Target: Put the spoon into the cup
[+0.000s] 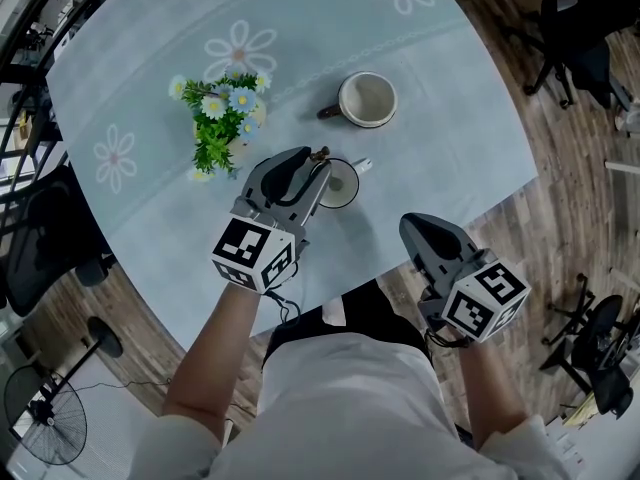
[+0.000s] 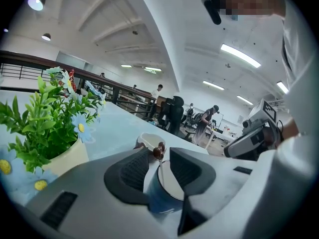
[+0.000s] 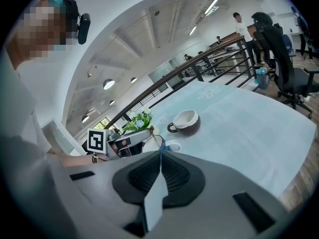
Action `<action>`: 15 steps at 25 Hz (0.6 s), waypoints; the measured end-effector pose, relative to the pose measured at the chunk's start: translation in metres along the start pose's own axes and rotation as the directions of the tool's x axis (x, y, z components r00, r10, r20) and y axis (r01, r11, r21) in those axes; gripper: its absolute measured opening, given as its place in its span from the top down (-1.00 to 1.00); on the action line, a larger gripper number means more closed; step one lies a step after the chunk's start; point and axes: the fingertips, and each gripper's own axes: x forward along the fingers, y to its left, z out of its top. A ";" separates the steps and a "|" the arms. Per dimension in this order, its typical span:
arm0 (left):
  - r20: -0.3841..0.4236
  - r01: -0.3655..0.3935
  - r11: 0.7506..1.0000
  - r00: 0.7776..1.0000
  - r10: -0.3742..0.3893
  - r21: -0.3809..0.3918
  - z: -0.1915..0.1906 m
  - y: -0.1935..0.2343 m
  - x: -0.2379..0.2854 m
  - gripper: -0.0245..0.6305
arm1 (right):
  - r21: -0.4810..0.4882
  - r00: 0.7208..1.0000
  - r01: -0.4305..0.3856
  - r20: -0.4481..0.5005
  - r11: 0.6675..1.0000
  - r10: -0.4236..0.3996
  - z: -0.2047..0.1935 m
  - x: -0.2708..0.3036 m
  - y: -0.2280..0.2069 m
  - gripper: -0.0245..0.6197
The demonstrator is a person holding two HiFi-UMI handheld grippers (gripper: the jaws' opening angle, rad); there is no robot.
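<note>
A dark blue cup (image 1: 340,183) with a white inside stands near the table's front edge. The spoon (image 1: 320,154), thin with a brown knob on top, leans in the cup. My left gripper (image 1: 315,163) hovers at the cup's near left rim. In the left gripper view the jaws stand apart on either side of the spoon (image 2: 159,148) without pressing it, and the cup (image 2: 167,190) sits just below them. My right gripper (image 1: 415,230) hangs past the table's front edge, shut and holding nothing (image 3: 160,156).
A brown mug (image 1: 367,100) with a white inside stands behind the blue cup. A pot of artificial flowers (image 1: 225,118) is to the left. The round table (image 1: 450,118) has a pale blue flowered cloth. Office chairs (image 1: 585,48) stand on the wooden floor at right.
</note>
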 end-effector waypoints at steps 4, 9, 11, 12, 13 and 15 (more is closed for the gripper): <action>0.008 -0.007 1.000 1.000 0.007 0.009 0.006 -0.002 -0.010 0.50 | -0.009 1.000 0.003 0.013 1.000 -0.003 0.003 -0.002 0.005 0.85; 0.018 -0.018 1.000 1.000 0.017 0.022 0.018 -0.007 -0.031 0.50 | -0.034 0.999 0.002 0.046 0.999 0.000 0.013 -0.006 0.020 0.85; 0.028 -0.021 0.999 0.999 0.020 0.030 0.026 -0.010 -0.043 0.50 | -0.046 0.998 0.002 0.063 0.999 0.001 0.019 -0.008 0.029 0.85; 0.033 -0.021 0.999 0.999 0.020 0.034 0.031 -0.011 -0.049 0.50 | -0.052 0.998 0.002 0.070 0.999 0.001 0.021 -0.010 0.034 0.85; 0.039 -0.021 0.999 0.999 0.020 0.039 0.035 -0.013 -0.055 0.50 | -0.057 0.997 0.004 0.078 0.998 0.001 0.023 -0.011 0.038 0.85; 0.049 -0.020 0.999 0.999 0.018 0.047 0.043 -0.017 -0.068 0.51 | -0.064 0.996 0.005 0.093 0.998 0.001 0.027 -0.014 0.048 0.85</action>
